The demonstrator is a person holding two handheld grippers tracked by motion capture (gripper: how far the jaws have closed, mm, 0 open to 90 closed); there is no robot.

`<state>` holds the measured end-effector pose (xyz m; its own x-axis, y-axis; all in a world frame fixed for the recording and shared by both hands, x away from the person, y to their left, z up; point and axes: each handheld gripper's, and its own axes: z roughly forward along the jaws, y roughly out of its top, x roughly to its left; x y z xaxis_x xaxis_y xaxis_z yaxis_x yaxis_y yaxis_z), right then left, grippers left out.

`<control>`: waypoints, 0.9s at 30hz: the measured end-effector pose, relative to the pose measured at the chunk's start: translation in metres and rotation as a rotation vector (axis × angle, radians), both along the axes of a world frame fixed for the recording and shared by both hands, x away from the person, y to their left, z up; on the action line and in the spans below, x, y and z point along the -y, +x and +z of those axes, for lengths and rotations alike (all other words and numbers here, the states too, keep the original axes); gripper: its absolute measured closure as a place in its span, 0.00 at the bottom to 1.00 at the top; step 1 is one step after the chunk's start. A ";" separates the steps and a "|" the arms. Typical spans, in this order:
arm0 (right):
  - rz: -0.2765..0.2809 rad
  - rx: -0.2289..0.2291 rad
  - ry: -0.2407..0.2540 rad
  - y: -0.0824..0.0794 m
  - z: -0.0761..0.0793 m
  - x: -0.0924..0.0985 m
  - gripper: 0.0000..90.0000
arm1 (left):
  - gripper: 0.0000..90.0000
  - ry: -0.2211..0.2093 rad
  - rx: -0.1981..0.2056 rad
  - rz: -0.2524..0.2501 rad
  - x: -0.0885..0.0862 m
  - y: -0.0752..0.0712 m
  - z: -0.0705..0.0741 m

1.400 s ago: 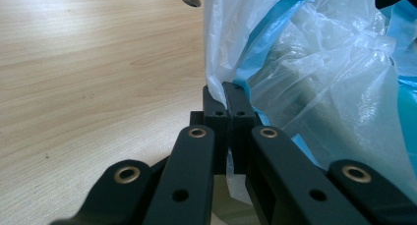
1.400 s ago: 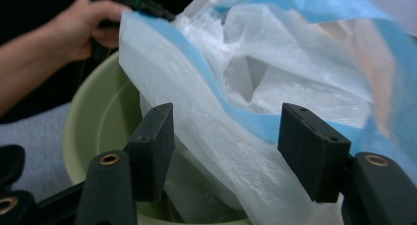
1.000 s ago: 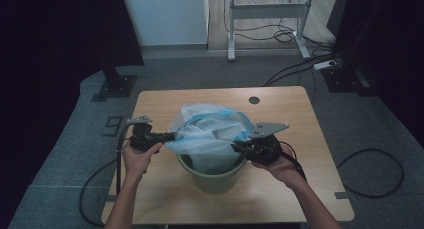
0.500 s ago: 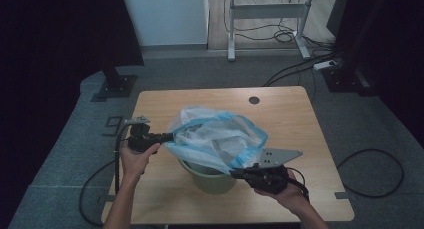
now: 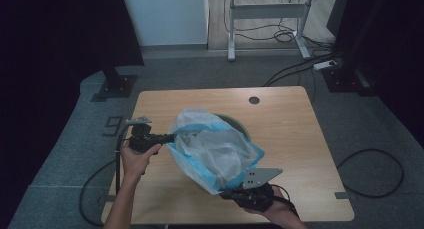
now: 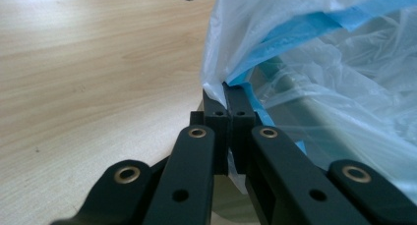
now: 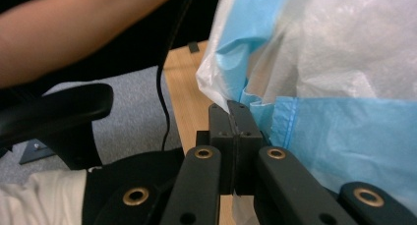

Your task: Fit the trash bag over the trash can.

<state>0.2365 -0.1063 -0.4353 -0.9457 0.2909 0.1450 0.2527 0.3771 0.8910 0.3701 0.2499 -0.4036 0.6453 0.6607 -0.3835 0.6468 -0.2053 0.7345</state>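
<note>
Two hand-held grippers stretch a thin plastic bag [image 5: 215,149] over a green bin [image 5: 235,123] that stands near the middle of a wooden tabletop [image 5: 290,119]. The bag is translucent white with a blue band along its mouth; it lies draped over the bin and pulled out toward the near right, so that only the bin's far rim shows behind it.

Left gripper [image 5: 170,137]: held level at the bag's left side, jaws pressed together on the bag's hem. In the left gripper view [image 6: 228,95] the film bunches between the closed pads, and the bin's wall shows through the plastic on the right.

Right gripper [image 5: 223,192]: low, close to the tabletop's near edge, jaws likewise closed on the blue-banded hem. In the right gripper view [image 7: 230,109] the pinched hem rises from the pads, and the tabletop's corner and grey floor [image 7: 128,92] lie beyond.

Open room: the far half of the tabletop, with its round cable hole [image 5: 254,100], is bare, as is the strip along its right edge. The near edge is crowded by the right hand [image 5: 272,209] and its trailing cable. The left hand [image 5: 136,156] sits just inside the left edge.
</note>
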 end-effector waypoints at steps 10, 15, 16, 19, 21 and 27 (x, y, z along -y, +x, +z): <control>-0.053 -0.044 -0.047 0.012 -0.028 -0.002 0.99 | 1.00 0.028 -0.018 0.011 -0.002 0.001 -0.008; -0.070 -0.041 0.030 0.004 -0.019 0.014 0.64 | 1.00 0.016 0.006 0.008 -0.001 0.000 -0.003; -0.069 -0.029 0.052 -0.001 -0.013 0.017 0.60 | 1.00 0.016 0.011 0.008 -0.001 0.000 -0.003; -0.073 0.000 0.121 -0.013 0.009 0.030 0.57 | 1.00 0.009 0.019 0.009 -0.001 -0.001 -0.001; -0.099 0.040 0.152 -0.018 0.025 0.039 0.56 | 1.00 0.007 0.022 0.010 -0.001 -0.001 0.000; -0.223 0.146 0.201 -0.011 0.071 0.058 0.52 | 1.00 0.002 0.027 0.010 -0.001 -0.002 0.001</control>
<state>0.2260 -0.1643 -0.3638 -0.8771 0.4723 0.0879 0.1730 0.1399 0.9749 0.3681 0.2512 -0.4024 0.6485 0.6681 -0.3648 0.6291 -0.2005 0.7510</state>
